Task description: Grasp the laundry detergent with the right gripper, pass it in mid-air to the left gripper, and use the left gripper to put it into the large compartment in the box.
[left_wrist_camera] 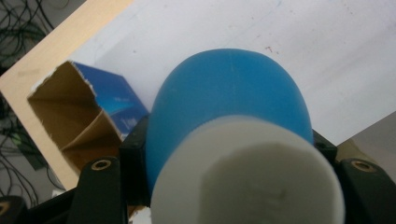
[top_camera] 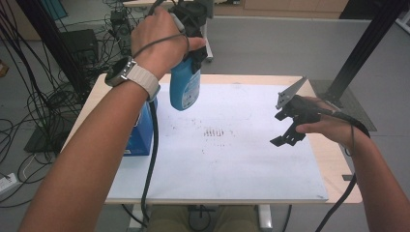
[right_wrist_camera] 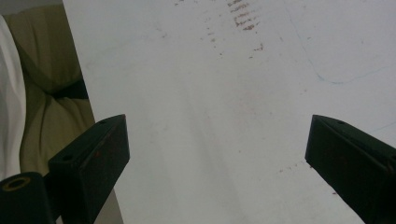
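A blue bottle (top_camera: 184,89) with a white cap hangs in the air above the back left of the white mat (top_camera: 241,164). My left gripper (top_camera: 189,34) is shut on it near its top. In the left gripper view the bottle (left_wrist_camera: 229,93) and its white cap (left_wrist_camera: 247,177) sit between the black jaws, seen end on. An open blue cardboard box (left_wrist_camera: 88,112) stands below it at the mat's left edge (top_camera: 140,135). My right gripper (top_camera: 286,129) hovers over the mat's right side; in the right gripper view its jaws (right_wrist_camera: 217,154) stand wide apart with nothing between them.
The wooden table (top_camera: 338,164) edge runs around the mat. Dark smudges (top_camera: 215,133) mark the mat's middle. Cables and black stands (top_camera: 58,72) crowd the floor at the left, and a black frame leg (top_camera: 362,48) rises at the back right.
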Action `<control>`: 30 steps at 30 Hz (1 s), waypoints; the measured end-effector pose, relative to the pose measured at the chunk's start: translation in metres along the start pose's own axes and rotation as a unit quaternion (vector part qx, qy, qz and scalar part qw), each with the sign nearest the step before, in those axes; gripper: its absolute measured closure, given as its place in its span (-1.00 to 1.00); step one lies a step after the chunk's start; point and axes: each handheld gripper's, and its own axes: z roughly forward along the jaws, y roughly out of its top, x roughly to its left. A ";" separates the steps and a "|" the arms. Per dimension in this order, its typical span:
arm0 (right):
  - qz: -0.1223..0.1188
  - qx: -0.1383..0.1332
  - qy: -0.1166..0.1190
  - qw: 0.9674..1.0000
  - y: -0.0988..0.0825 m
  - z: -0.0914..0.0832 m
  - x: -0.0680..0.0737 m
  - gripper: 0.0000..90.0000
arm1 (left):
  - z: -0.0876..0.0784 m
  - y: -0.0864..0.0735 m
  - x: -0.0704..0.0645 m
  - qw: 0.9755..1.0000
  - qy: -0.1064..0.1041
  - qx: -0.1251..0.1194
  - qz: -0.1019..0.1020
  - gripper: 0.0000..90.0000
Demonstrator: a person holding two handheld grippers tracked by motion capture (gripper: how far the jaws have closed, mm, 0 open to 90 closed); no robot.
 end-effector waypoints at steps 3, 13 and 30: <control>0.001 -0.002 -0.003 1.000 -0.001 0.001 -0.001 -0.86 | -0.005 -0.001 0.006 1.000 0.006 0.003 -0.018 -0.16; 0.000 -0.004 -0.007 1.000 0.000 0.000 -0.005 -0.86 | -0.013 -0.006 0.030 0.997 0.011 0.005 -0.076 -0.16; 0.007 0.003 -0.012 1.000 -0.003 0.004 -0.012 -0.85 | -0.013 -0.020 0.071 0.989 0.024 0.009 -0.143 -0.16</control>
